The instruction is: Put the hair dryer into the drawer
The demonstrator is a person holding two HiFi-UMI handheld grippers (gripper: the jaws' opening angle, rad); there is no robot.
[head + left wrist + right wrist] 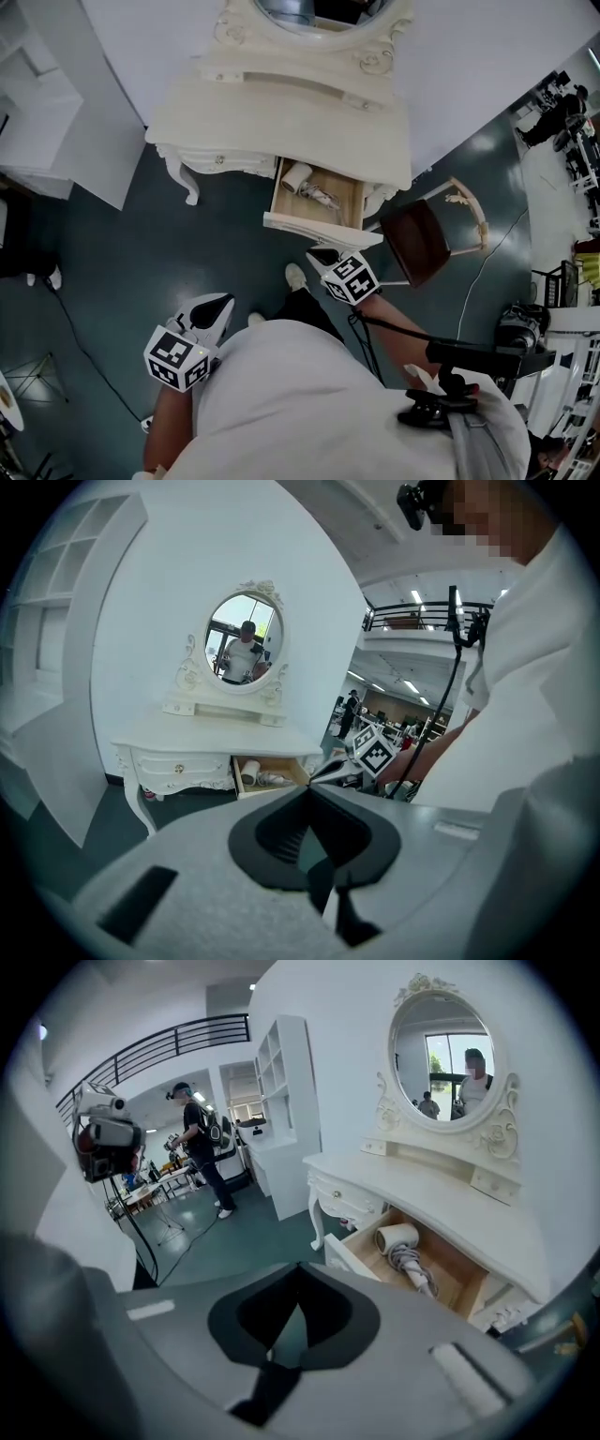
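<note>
Looking down from the head view first: where to find the hair dryer (298,178)?

Lying already in the pulled-out drawer (319,228) of the white dressing table (281,103), barrel toward the left wall, cord bunched beside it. Looks set down for good, with the drawer left open, presumably for the drop. Left gripper (217,304) held low and well back from the furniture. Right gripper (323,254) just short of the drawer front, apart from it, touching nothing.

Turning to the left gripper view: spread or closed?

Left gripper (307,791) pressed together at the tips, pinching nothing. Aimed across at the dressing table (216,738) from a distance, with the hair dryer (251,772) small inside the drawer (281,782) and the right gripper (325,771) nearer the drawer. Reads as a spare tool kept out of the way.

Moving to the right gripper view: same story?

Much the same. Right gripper (298,1267) squeezed fully together, empty between the pads. Pointing down, with the drawer (455,1277) off to the right and the hair dryer (397,1239) resting on the wooden bottom, cord trailing toward the front. Suggests a tool clear of its load. Placing judged complete.
</note>
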